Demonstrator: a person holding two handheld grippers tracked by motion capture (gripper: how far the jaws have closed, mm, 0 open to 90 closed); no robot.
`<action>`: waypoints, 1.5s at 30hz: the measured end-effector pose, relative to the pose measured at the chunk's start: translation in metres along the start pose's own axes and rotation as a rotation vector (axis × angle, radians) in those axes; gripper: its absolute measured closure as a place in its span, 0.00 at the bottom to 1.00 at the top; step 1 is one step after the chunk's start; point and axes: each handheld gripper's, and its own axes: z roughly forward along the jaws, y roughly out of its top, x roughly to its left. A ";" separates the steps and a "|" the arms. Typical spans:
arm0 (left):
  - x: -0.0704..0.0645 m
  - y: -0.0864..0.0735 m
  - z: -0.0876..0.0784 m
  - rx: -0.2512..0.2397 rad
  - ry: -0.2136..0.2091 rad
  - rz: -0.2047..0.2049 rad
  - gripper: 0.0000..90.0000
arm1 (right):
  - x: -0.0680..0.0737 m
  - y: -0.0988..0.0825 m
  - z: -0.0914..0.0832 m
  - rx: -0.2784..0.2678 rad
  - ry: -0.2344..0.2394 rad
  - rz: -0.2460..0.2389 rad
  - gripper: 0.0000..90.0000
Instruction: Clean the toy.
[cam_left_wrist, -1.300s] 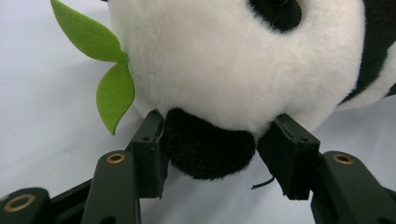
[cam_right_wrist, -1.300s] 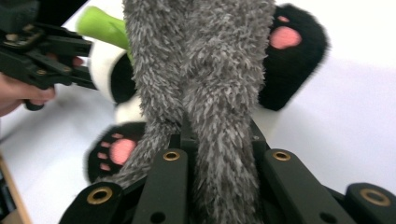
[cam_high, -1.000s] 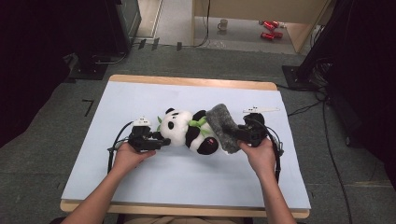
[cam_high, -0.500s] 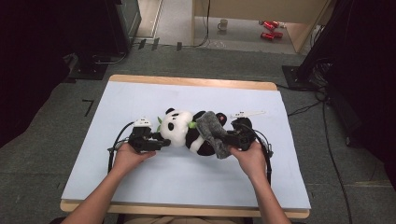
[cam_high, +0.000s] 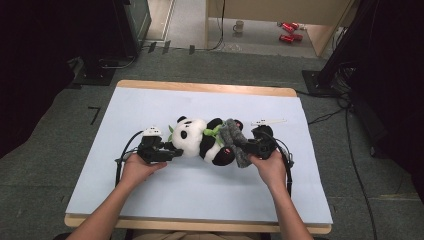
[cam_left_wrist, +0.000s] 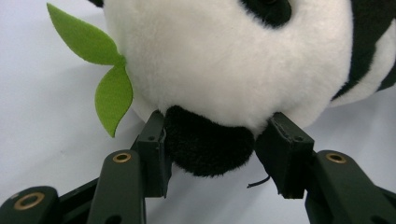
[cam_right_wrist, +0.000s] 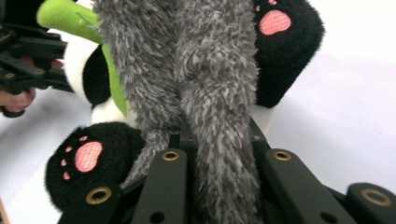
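A pale blue, smooth rectangular table cover (cam_high: 150, 200) carries the plump black-and-white plush panda (cam_high: 197, 142) lying between both grippers. The left gripper (cam_left_wrist: 212, 144), jaws just closing, brackets the panda's fuzzy black ear (cam_left_wrist: 205, 149). The right gripper (cam_right_wrist: 212, 154) clamps a shaggy grey fleece cloth (cam_right_wrist: 205, 93) draped across the panda's belly.
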 end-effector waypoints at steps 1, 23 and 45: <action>-0.002 0.000 -0.001 -0.004 -0.001 0.005 0.54 | -0.001 0.001 0.001 -0.003 -0.012 -0.006 0.86; 0.011 -0.010 -0.016 -0.107 0.032 0.161 0.39 | -0.024 0.028 0.017 -0.015 -0.036 -0.010 0.86; 0.015 0.005 0.007 -0.199 -0.030 0.182 0.40 | -0.032 0.044 0.012 -0.038 -0.064 0.017 0.86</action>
